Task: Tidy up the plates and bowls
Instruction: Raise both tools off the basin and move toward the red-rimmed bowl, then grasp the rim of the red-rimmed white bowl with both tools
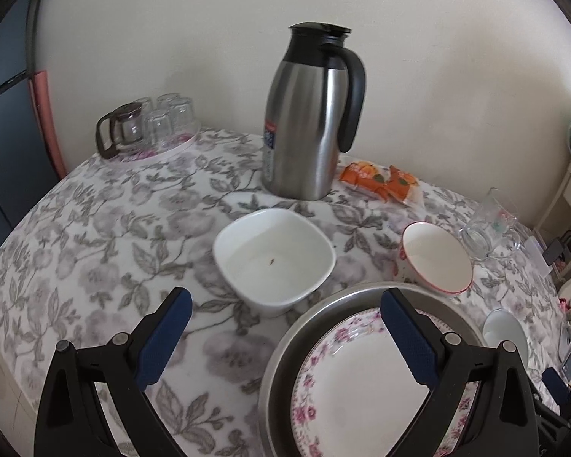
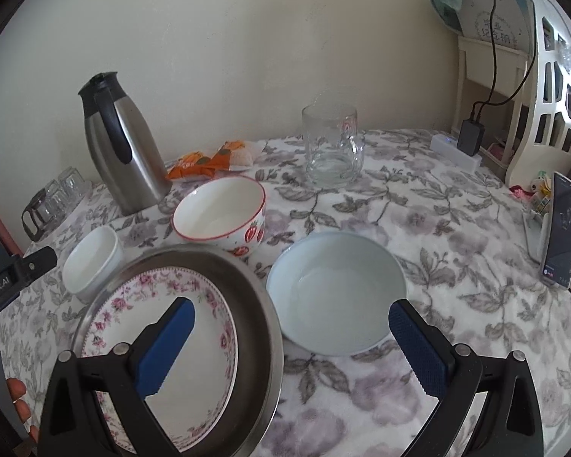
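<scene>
Floral plate (image 1: 365, 392) is sitting inside the round metal tray (image 1: 281, 346) at the near edge of the table (image 1: 95, 236), nothing stacked on it. Left hand-held gripper (image 1: 285, 337) is hovering released, jaws spread wide, one blue pad over bare cloth, the other over the plate's rim. Right hand-held gripper (image 2: 291, 346) is likewise hanging released and empty, straddling the gap between the tray and the pale blue bowl (image 2: 337, 291); its left pad is overlapping the plate, its right pad is lying over the bowl's near-right rim. Blue bowl is resting just right of the tray, upright. White square bowl (image 1: 274, 257) is sitting just behind-left of the tray. Strawberry-print bowl (image 2: 220, 215) with a red rim is standing right behind the tray, looking like it's touching the tray's far edge. Further back: steel thermos jug (image 1: 308, 114), orange snack packets (image 1: 384, 181), clear glass mug (image 2: 333, 144). Far left corner is holding a small tray of upturned glasses (image 1: 167, 120) and a glass teapot (image 1: 120, 127). Phone (image 2: 561, 228) is standing propped at the right edge.
</scene>
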Tool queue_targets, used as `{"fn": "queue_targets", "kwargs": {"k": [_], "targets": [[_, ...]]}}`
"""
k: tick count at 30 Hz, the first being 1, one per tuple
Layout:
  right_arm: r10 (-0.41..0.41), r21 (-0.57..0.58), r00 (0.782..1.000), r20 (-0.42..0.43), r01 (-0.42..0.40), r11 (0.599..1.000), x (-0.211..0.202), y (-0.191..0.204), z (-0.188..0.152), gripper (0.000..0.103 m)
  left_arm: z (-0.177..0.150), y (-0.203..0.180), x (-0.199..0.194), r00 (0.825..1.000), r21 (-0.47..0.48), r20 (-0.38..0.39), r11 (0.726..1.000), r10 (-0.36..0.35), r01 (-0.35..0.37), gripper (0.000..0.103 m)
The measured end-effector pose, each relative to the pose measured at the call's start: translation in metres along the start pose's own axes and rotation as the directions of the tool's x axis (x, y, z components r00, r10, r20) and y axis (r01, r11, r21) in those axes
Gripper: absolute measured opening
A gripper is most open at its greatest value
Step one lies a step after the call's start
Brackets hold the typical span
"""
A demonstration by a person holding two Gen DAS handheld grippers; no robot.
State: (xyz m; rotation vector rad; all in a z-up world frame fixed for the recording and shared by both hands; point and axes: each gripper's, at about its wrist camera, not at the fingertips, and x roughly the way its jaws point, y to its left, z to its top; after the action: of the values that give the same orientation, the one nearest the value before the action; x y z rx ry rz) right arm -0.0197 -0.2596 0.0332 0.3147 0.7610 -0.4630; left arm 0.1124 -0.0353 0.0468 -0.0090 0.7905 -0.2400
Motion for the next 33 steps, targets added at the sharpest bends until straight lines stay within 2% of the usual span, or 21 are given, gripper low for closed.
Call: {"fn": "queue_targets", "kwargs": {"k": [6, 10, 15, 17, 20, 21, 26, 30, 33], "targets": [[0.013, 0.023, 0.999, 0.04, -0.014, 1.0, 0.0, -0.006, 0.014, 0.103, 0.009, -0.009, 0.007, 0.999, -0.005, -0.007, 0.999, -0.035, 0.035, 0.099], [-0.031, 0.01, 0.998, 0.055, 0.031, 0.999, 0.005, -0.005, 0.02, 0.103, 0.01, -0.012, 0.018, 0.999, -0.023, -0.022, 0.999, -0.039, 0.039, 0.099], [-0.034, 0.01, 0.998, 0.061, 0.033, 0.999, 0.013, -0.008, 0.031, 0.103, 0.013, -0.016, 0.034, 0.997, -0.031, -0.054, 0.998, -0.056, 0.054, 0.099], [-0.067, 0.018, 0.995, 0.068, 0.066, 0.998, 0.016, -0.008, 0.036, 0.103, 0.015, -0.019, 0.039, 0.996, -0.026, -0.066, 0.998, -0.052, 0.051, 0.099], [-0.181, 0.048, 0.978, 0.103, 0.177, 0.983, 0.019, -0.011, 0.04, 0.103, 0.015, -0.021, 0.045, 0.998, -0.046, -0.064, 0.999, -0.018, 0.015, 0.099], [-0.183, 0.058, 0.978, 0.104, 0.178, 0.982, 0.021, -0.014, 0.042, 0.103, 0.015, -0.024, 0.047, 0.998, -0.036, -0.059, 0.999, -0.005, 0.003, 0.099], [-0.155, 0.069, 0.982, 0.111, 0.148, 0.987, 0.028, -0.02, 0.06, 0.103, 0.021, -0.04, 0.056, 0.998, 0.023, -0.058, 0.999, -0.021, 0.022, 0.099], [-0.09, 0.025, 0.992, 0.089, 0.088, 0.996, 0.038, -0.015, 0.079, 0.099, 0.034, -0.052, 0.064, 0.995, 0.053, -0.077, 0.996, -0.061, 0.065, 0.099], [-0.048, -0.006, 0.997, 0.068, 0.048, 0.999, 0.047, -0.01, 0.095, 0.091, 0.051, -0.063, 0.066, 0.992, 0.096, -0.093, 0.991, -0.084, 0.093, 0.099]]}}
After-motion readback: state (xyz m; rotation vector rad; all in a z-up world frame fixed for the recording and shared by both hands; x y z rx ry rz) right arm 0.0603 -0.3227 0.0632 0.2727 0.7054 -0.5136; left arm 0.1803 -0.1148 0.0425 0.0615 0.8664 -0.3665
